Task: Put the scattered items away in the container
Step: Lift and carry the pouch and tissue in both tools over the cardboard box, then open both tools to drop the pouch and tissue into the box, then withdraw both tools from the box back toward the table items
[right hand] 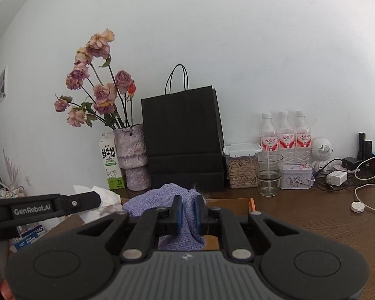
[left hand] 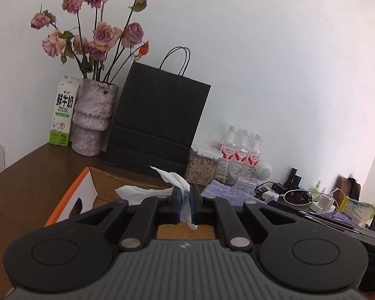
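Note:
My left gripper (left hand: 185,203) is shut on a crumpled white tissue (left hand: 172,178) and holds it above the open cardboard box (left hand: 72,195) with an orange rim. My right gripper (right hand: 188,210) is shut on a purple woven cloth (right hand: 160,198) and holds it over the same box (right hand: 237,203). The cloth also shows in the left wrist view (left hand: 227,192), to the right of the tissue. The left gripper's arm (right hand: 50,208) and the tissue (right hand: 105,198) show at the left of the right wrist view. The box floor is mostly hidden by both grippers.
On the brown table (right hand: 312,220), along the wall, stand a milk carton (right hand: 110,162), a vase of dried roses (right hand: 132,160), a black paper bag (right hand: 182,137), a jar of seeds (right hand: 242,166), a glass (right hand: 268,175), a tin (right hand: 296,178), three water bottles (right hand: 285,135), a white speaker (right hand: 321,152), chargers and cables (right hand: 362,190).

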{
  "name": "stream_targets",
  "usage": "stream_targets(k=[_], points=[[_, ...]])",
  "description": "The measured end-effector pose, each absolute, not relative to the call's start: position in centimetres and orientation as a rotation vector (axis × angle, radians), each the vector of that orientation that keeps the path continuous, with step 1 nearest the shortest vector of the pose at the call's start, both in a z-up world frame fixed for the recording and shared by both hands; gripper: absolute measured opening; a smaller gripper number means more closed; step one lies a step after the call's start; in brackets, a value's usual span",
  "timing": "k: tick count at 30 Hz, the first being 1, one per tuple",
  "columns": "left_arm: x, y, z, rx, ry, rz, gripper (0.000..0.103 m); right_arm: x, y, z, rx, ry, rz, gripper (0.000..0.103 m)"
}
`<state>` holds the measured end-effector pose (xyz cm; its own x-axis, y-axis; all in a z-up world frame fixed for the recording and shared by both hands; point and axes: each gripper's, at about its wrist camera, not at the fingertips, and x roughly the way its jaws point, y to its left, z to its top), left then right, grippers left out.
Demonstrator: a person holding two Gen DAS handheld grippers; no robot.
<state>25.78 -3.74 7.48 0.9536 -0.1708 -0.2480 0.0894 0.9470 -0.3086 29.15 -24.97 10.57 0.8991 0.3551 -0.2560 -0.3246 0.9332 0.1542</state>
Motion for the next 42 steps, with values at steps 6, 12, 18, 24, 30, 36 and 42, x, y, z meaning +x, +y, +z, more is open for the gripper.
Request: stream_targets(k=[6,12,18,24,30,36,42], points=[[30.3,-4.1,4.7,-0.315,0.351,-0.089,0.007,34.1,-24.9,7.7,0.107,0.380,0.370,0.009],[31.9,-4.0,2.8,-0.312,0.421,-0.072,0.007,35.3,-24.5,5.9,0.073,0.443,0.362,0.009],[32.0,-3.9,2.4,-0.308,0.446,-0.043,0.010,34.6,-24.4,5.7,0.066,0.440,0.358,0.017],[31.0,-3.8,3.0,-0.307,0.405,0.017,0.099,33.5,-25.3,6.4,0.098,0.395,0.344,0.091],[30.1,-4.2,3.8,-0.300,0.359,0.034,0.103,32.3,-26.6,7.3,0.141,0.340,0.321,0.103],[30.1,-4.1,3.7,-0.306,0.372,0.057,0.103,31.6,-26.7,7.8,0.139,0.318,0.322,0.103],[30.0,-4.2,3.7,-0.300,0.370,0.058,0.103,31.2,-26.5,7.7,0.130,0.314,0.319,0.103]])
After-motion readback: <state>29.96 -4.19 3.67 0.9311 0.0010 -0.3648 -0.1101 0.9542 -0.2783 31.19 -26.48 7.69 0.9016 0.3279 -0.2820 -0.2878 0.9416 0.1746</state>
